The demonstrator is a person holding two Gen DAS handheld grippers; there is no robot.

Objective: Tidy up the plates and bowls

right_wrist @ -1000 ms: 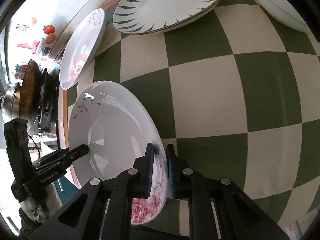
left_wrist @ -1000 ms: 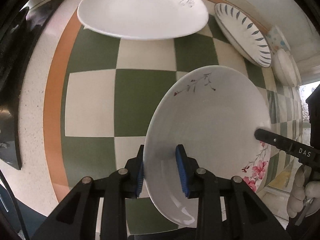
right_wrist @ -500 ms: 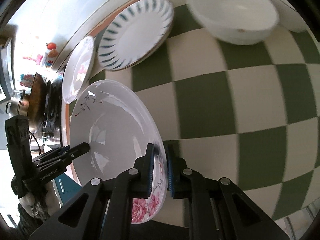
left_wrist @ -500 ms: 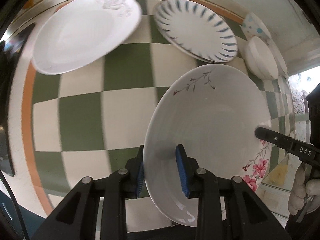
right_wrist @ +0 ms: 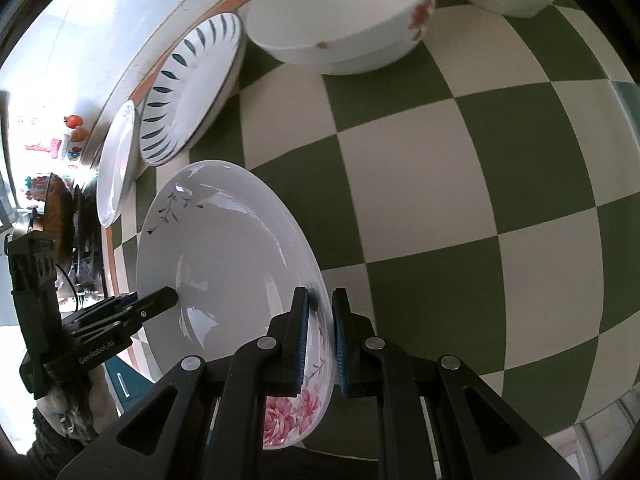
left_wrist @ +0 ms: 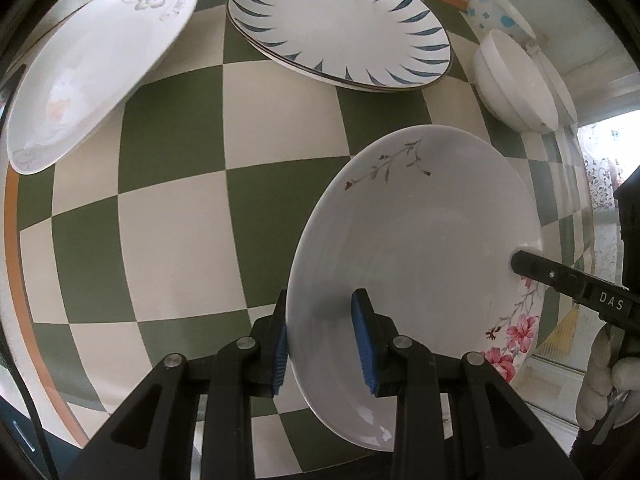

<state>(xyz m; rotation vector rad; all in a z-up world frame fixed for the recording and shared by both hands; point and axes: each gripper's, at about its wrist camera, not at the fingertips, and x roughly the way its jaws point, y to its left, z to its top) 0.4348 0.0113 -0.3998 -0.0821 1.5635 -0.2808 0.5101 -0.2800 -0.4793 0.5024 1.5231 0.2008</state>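
A white shallow porcelain plate with a pink flower spray and a thin twig motif [left_wrist: 416, 236] is held off the green-and-cream checkered tabletop [left_wrist: 168, 216] by both tools at once. The left tongs [left_wrist: 322, 322] are reached forward from below the left wrist view, and their blue-padded fingers [left_wrist: 363, 332] are pinched on the plate's near rim, one pad on the inner face and one behind the rim. The right tongs [right_wrist: 320, 332] are likewise extended from the bottom of the right wrist view and are pressed onto the opposite rim, just above the pink flowers, so that the plate stands tilted on edge between the two tools. In the left wrist view the right tongs' black tip is seen touching the plate's far right rim, with a light-gloved hand [left_wrist: 608, 368] behind it. Well apart from the tongs, at the far edge of the tabletop, a white round plate with blue leaf strokes around its border [left_wrist: 340, 24] is laid on another plate beneath it. A white plate with a pale grey flower print [left_wrist: 96, 64] lies to its left, and a plain white ceramic bowl [left_wrist: 516, 80] to its right. In the right wrist view a white bowl with red flower marks [right_wrist: 344, 16] is seen beyond the held plate.
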